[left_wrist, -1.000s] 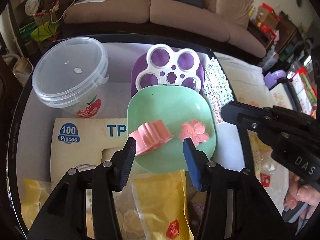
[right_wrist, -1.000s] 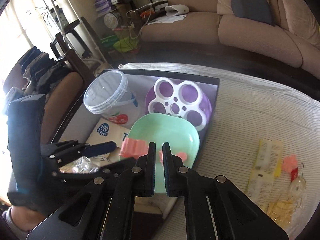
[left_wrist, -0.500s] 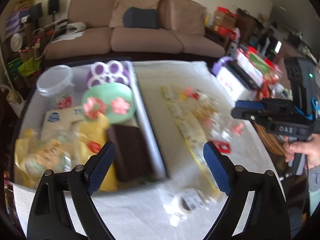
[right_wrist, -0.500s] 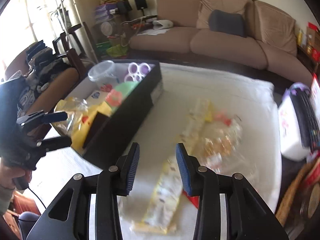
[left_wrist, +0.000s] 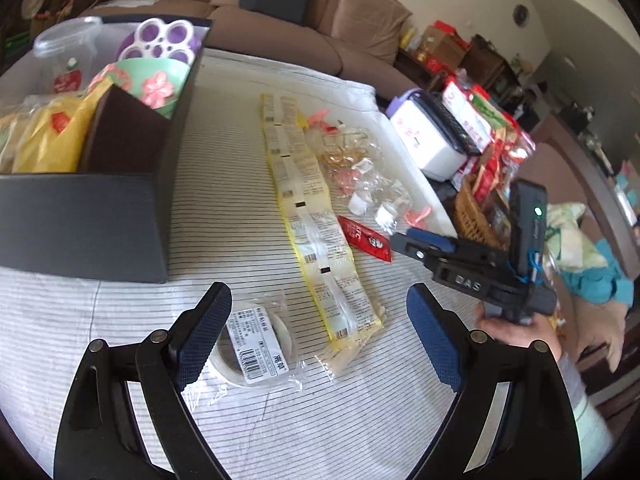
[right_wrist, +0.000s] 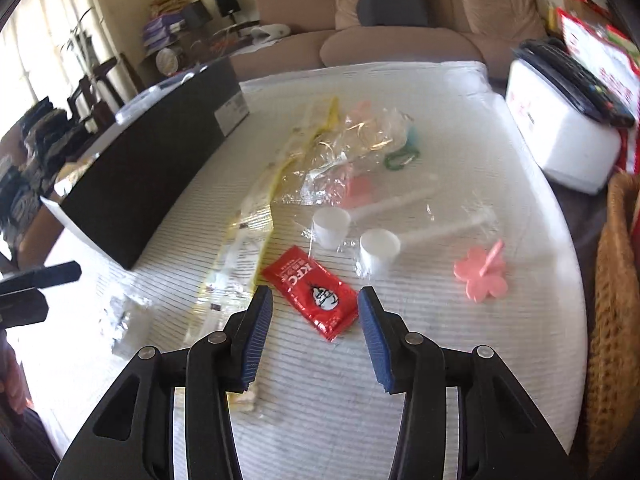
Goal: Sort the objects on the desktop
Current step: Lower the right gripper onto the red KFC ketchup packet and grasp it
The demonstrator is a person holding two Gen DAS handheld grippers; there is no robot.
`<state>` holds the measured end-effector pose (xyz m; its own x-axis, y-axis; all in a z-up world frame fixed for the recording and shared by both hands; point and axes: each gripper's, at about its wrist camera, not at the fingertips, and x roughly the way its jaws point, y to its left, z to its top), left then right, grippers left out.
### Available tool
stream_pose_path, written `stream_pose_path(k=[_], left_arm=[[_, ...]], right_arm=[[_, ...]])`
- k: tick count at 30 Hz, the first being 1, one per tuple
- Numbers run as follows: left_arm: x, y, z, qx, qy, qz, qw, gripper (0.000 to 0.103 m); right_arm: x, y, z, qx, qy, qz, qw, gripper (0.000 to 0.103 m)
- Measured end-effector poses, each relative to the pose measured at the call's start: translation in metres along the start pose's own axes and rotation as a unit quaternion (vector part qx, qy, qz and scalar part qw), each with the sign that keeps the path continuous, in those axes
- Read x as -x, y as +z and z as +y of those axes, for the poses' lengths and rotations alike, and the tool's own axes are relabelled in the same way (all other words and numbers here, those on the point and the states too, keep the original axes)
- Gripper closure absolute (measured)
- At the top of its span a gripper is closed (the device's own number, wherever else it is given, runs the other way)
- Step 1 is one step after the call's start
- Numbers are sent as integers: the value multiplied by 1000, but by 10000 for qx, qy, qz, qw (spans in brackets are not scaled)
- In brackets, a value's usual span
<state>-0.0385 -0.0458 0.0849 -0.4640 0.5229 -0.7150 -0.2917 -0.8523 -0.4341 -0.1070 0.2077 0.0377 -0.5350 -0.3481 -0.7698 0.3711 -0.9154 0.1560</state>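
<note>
Red sauce packet (right_wrist: 316, 294): I see it lower centre, flat on the table (right_wrist: 400, 420).
Right gripper (right_wrist: 316, 336): jaws opening, packet between them, untouched.
Left gripper (left_wrist: 320, 340): open wide, empty.

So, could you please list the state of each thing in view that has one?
Left tool: open, empty.
Right tool: opening, nothing gripped; red sachet lies beyond its tips.
Dark box: open-topped, packed.
Clear tub: lidded, upright in box.
Tape roll: bagged, flat on cloth.
Two white scoops: wrapped, lying down.
</note>
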Motion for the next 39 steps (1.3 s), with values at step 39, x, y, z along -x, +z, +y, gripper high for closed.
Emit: stream_pose_path(k=[39], left_arm=[[-73,-48,-53,-1292,-146,1236,9838,14]], right_arm=[[16,-45,-15,-753,-48,794,9940,87]])
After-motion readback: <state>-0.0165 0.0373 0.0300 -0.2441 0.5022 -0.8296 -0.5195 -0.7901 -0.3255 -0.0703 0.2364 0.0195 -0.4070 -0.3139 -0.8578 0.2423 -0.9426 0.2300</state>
